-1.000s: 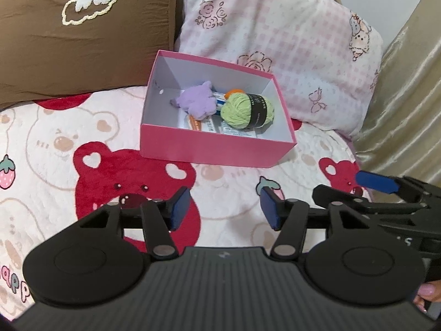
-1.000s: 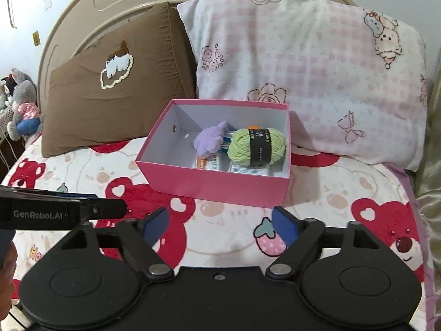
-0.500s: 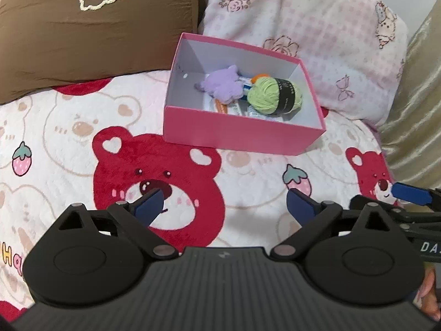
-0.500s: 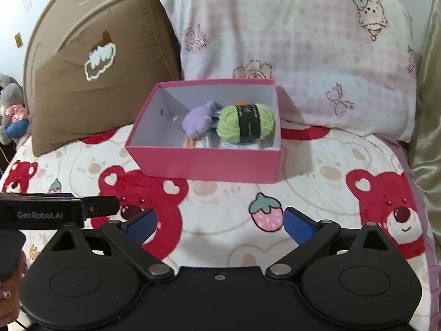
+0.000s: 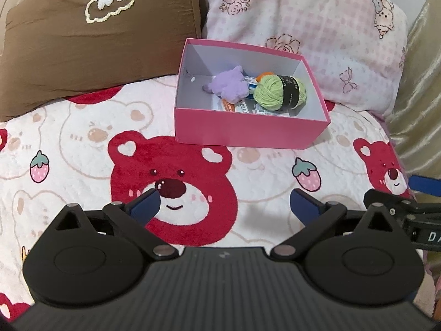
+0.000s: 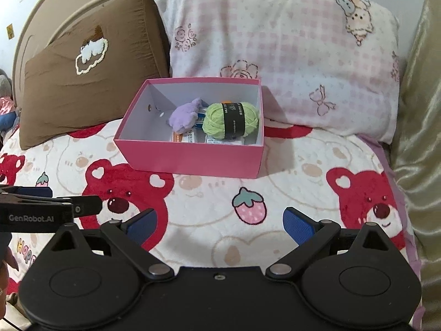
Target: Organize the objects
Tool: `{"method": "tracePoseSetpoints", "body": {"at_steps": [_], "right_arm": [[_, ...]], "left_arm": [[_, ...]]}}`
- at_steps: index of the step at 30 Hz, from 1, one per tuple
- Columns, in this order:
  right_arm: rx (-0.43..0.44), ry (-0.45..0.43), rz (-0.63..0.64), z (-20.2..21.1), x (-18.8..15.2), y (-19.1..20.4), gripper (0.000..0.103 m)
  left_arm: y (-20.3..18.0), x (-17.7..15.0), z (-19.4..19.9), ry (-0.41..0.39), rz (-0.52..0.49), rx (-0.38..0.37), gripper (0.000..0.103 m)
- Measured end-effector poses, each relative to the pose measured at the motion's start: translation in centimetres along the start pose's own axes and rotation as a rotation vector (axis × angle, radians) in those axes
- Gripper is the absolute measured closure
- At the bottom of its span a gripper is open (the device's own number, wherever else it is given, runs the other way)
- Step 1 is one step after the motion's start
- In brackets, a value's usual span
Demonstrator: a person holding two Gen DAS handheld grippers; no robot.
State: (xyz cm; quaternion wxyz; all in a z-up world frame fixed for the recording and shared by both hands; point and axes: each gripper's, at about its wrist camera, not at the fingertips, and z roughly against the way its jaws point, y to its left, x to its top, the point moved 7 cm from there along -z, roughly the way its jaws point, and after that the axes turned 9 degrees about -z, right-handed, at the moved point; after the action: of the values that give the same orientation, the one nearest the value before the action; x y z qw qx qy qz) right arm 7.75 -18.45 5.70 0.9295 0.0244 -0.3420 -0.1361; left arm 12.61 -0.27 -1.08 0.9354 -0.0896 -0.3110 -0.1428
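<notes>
A pink box [image 5: 248,131] [image 6: 193,157] stands on the bed in front of the pillows. Inside lie a green yarn ball [image 5: 278,93] [image 6: 231,120] with a black band, a purple plush [image 5: 228,87] [image 6: 184,115] and some small packets [image 5: 237,107] [image 6: 187,138]. My left gripper [image 5: 223,207] is open and empty, well back from the box. My right gripper [image 6: 220,224] is open and empty, also back from the box. Each gripper shows at the edge of the other's view.
A brown pillow [image 5: 91,35] [image 6: 82,82] and a pink checked pillow [image 5: 308,27] [image 6: 275,41] lean behind the box. A bear-print blanket [image 5: 82,138] [image 6: 303,179] covers the bed. A gold curtain [image 5: 419,110] hangs at the right. Soft toys [image 6: 5,102] sit far left.
Both grippers have drawn back from the box. The left gripper's jaws have opened wider. The box and its contents have not moved.
</notes>
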Motion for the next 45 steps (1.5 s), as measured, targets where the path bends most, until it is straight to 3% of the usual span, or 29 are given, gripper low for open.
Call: {"method": "tracePoseSetpoints", "body": {"at_steps": [10, 15, 23, 34, 45], "right_arm": [[0.058, 0.019, -0.062, 0.9, -0.4, -0.5, 0.004], [0.036, 0.018, -0.061, 1.5, -0.7, -1.2, 0.004], [-0.003, 0.013, -0.071, 2.8, -1.0, -2.3, 0.004], [-0.048, 0.014, -0.030, 3.1, -1.7, -2.1, 0.004], [-0.060, 0.018, -0.023, 2.9, -1.8, -2.0, 0.004]], "left_arm": [[1.5, -1.0, 0.5, 0.094, 0.017, 0.078, 0.001], [0.9, -1.2, 0.6, 0.084, -0.037, 0.091, 0.001], [-0.4, -1.8, 1.1, 0.095, -0.045, 0.019, 0.001], [-0.7, -2.3, 0.9, 0.094, -0.109, 0.089, 0.001], [-0.3, -2.3, 0.7, 0.103, -0.114, 0.101, 0.001]]}}
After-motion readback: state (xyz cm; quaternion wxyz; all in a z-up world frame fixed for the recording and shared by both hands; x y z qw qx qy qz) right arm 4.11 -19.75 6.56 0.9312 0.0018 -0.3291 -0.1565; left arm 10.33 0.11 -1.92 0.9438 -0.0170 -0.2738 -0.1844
